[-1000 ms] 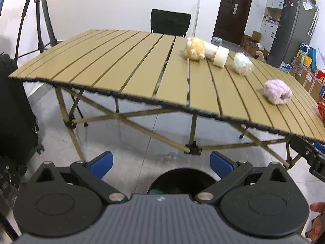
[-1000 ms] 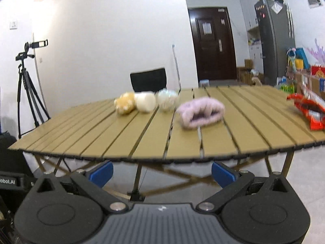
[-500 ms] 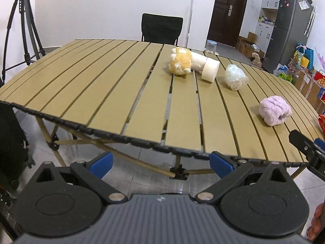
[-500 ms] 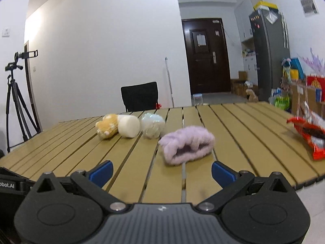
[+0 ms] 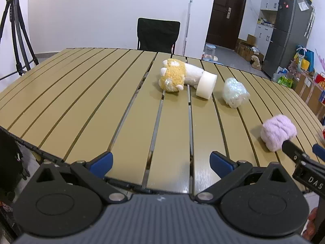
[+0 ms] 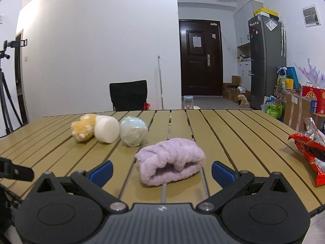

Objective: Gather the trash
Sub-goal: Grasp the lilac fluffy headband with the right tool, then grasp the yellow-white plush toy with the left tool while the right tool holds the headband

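1. While both tools have risen from below the table edge to just above the slatted table (image 5: 85, 105) within the last second, neither holds anything: the left gripper (image 5: 160, 162) stands released, its blue-tipped fingers (image 5: 101, 160) spread wide over the near slats.
2. The right gripper (image 6: 161, 168) is likewise spread and empty; the lilac fluffy item (image 6: 170, 160) lies on the table just beyond and between its two blue tips, not touched by either.
3. A second ago the left view looked down past the table's edge at a dark round bin on the floor; that bin is now out of sight, and the tabletop fills the view instead.
4. Farther out, in a loose row across the middle slats: a crumpled clear plastic wad (image 6: 133, 131), a white foam roll (image 6: 106, 129) and a yellow plush toy (image 6: 84, 127), the roll touching the toy.
5. At the right edge lies a torn red snack wrapper (image 6: 308, 152), well apart from the row.
6. Reading: the change suggests a fresh pickup is starting. Wrapper and plastic wad look like the trash; both remain on the table, so collection there is not yet done.
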Motion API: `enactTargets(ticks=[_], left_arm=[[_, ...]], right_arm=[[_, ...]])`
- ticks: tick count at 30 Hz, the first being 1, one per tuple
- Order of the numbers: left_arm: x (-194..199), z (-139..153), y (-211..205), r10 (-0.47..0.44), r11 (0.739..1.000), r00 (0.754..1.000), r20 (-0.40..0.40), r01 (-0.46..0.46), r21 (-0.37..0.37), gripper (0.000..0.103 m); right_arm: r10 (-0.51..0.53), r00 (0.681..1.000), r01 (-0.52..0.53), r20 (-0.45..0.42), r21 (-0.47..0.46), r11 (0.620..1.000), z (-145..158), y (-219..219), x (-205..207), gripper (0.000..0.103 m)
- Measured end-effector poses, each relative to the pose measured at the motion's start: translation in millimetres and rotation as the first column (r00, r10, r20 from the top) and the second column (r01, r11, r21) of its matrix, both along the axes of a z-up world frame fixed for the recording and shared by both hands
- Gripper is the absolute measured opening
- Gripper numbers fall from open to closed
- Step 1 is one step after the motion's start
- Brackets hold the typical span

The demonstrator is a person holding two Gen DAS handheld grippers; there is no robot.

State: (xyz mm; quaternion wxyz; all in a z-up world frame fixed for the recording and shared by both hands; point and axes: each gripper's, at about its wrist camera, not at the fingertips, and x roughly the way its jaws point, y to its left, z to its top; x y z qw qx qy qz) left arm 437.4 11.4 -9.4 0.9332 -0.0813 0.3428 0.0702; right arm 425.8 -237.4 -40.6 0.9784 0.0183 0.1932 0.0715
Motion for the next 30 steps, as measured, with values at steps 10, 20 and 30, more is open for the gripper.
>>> enactTargets(ticks=[10,20,30], left_arm=[[31.5,0.4,8.8,0.004,1.000,1.000,-0.015,-0.004,-0.021,0.103],[41.8,-7.6,19.2,0.014,0.998,0.999,-0.041,-0.016,-0.053,0.103],[47.5,-12.7,19.9,0.007,0.998,0.998,-0.057,-0.010,-0.059,0.103]], right_arm=[[-0.033,0.998,0.030,-0.047,-0.065,0.997,-6.5,17.1,43.8,0.103],[-0.118,0.980,0.101,-0.157,-0.112,0.988,-12.9,35.7,85.4,0.072],[-0.123,0.977,0.130,-0.175,0.030,0.991,-15.3,14.1,88.5,0.038]])
